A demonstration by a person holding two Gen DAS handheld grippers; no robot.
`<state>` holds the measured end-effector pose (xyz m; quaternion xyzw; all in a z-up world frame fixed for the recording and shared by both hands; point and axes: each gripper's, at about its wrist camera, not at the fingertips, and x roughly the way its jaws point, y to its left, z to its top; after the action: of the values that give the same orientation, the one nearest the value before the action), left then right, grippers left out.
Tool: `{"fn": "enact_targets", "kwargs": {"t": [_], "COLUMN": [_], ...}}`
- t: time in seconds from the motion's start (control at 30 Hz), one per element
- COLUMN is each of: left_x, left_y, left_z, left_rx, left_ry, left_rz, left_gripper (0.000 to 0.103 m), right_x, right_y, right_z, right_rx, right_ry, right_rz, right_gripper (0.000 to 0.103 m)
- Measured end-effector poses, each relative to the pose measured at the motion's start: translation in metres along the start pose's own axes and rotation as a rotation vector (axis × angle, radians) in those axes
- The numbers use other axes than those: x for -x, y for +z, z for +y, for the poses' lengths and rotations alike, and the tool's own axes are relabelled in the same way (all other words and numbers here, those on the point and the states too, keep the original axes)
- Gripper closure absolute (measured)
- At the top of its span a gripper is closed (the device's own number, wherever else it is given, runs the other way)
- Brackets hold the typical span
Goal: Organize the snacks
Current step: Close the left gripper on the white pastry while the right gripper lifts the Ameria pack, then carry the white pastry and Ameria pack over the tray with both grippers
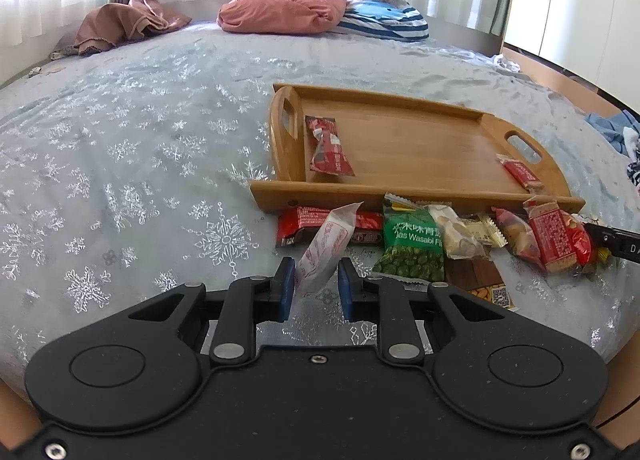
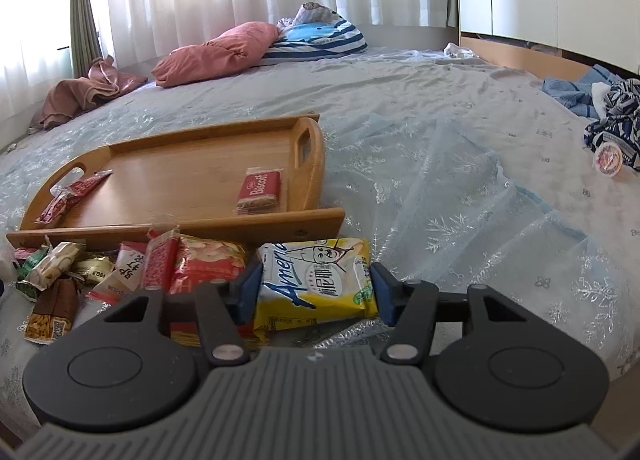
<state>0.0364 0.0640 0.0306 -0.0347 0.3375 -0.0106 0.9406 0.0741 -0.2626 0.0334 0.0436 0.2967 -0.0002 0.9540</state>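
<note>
While I am pinching the white-and-pink wrapped snack (image 1: 326,250) in the closed left tool (image 1: 316,284), the right tool (image 2: 316,292) is clamping the yellow packet (image 2: 320,280) by both edges, low over the bed (image 1: 140,180). I am aiming to lift both clear of the snack pile (image 1: 460,236) just beyond, then carry them over the near rail into the wooden tray (image 1: 420,140), beside its two red packets.

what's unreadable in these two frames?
- Left wrist view: right tongs mostly cut off by the right edge.
- Right wrist view: packets under the yellow packet, hidden by the tongs body.
- Right wrist view: small round lid, print too small.
</note>
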Motion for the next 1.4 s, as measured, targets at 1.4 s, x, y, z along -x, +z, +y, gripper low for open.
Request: {"fn": "enact_targets", "kwargs": {"t": [1.4], "left_x": [0.014], "left_y": [0.043], "left_z": [-0.021], "left_rx": [0.008], "left_ry": [-0.073], "left_rz": [-0.101], "left_gripper": [0.083], "right_x": [0.023], "right_y": [0.037], "right_z": [0.013], "right_rx": [-0.007], "right_ry": [-0.013], "right_rz": [-0.126], "right_gripper": [0.044]}}
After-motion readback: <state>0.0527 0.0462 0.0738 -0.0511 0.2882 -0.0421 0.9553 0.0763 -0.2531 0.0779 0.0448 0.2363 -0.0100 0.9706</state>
